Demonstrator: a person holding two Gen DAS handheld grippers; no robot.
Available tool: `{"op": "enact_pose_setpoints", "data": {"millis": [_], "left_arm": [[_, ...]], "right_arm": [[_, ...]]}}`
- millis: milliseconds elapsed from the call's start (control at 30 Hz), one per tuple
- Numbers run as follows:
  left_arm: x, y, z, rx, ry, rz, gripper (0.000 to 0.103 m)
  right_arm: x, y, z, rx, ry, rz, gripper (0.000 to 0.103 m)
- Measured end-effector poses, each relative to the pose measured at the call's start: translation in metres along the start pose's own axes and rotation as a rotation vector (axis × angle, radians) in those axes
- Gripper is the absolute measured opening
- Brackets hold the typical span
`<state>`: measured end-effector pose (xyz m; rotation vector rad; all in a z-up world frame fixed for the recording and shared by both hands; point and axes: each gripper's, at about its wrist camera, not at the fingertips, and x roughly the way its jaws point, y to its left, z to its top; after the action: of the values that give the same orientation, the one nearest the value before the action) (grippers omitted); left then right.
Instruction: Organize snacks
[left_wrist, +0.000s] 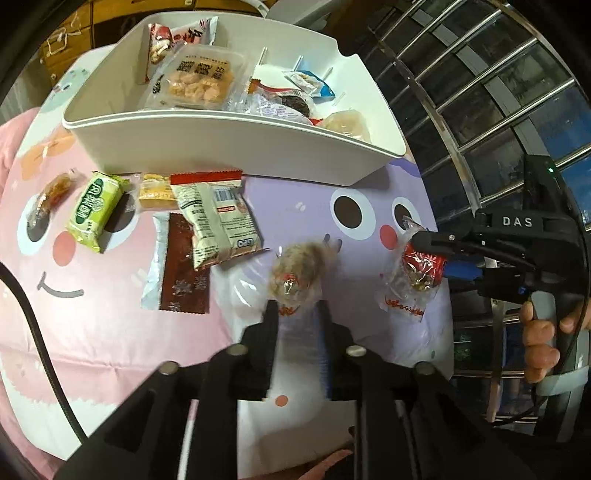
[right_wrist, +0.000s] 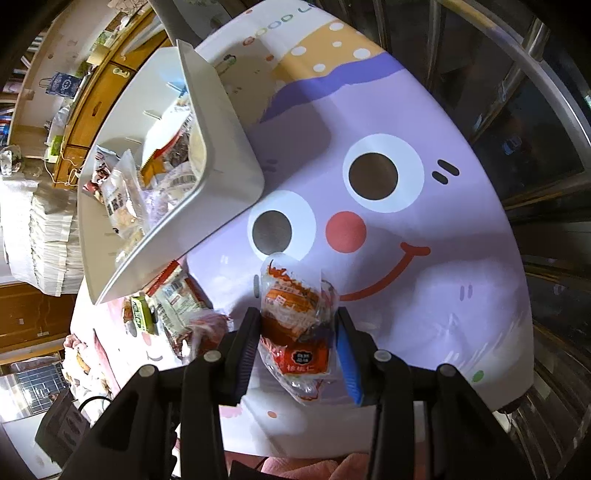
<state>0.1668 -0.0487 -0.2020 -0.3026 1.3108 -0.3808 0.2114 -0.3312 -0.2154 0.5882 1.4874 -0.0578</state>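
Right claw (right_wrist: 295, 334) grips orange-wrapped snack (right_wrist: 295, 317); left claw (left_wrist: 295, 314) stands slightly parted.

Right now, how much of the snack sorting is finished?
Partly done: several packets already lie in the white bin. In hand: the right gripper holds an orange-red packet, and a blurred clear-wrapped snack sits at the left gripper. Left: the green packet and others on the cloth.

A dark window (left_wrist: 517, 96) behind metal bars (left_wrist: 461, 74) filled the upper right of the left wrist view. In the right wrist view, wooden drawers (right_wrist: 96, 107) ran along the upper left, with stacked white papers (right_wrist: 48, 240) at the left edge below them.
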Motion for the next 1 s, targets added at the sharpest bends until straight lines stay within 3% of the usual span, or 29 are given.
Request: {"op": "enact_pose_setpoints", "data": {"millis": [167, 267, 400, 867, 1000], "left_arm": [[0.016, -0.008, 0.008, 0.029, 0.034, 0.035, 0.035], [0.025, -0.015, 0.012, 0.059, 0.060, 0.049, 0.058], [0.038, -0.030, 0.015, 0.144, 0.108, 0.076, 0.075], [0.095, -0.047, 0.026, 0.253, 0.270, 0.192, 0.079], [0.105, -0.048, 0.028, 0.254, 0.295, 0.192, 0.083]], "right_arm": [[-0.006, -0.002, 0.001, 0.005, -0.015, 0.001, 0.041], [-0.007, -0.007, 0.003, 0.020, -0.014, 0.003, 0.041], [-0.007, -0.014, 0.005, 0.037, -0.010, 0.004, 0.041], [-0.009, -0.037, 0.014, 0.104, -0.011, 0.002, 0.041], [-0.007, -0.044, 0.015, 0.127, -0.007, 0.004, 0.041]]}}
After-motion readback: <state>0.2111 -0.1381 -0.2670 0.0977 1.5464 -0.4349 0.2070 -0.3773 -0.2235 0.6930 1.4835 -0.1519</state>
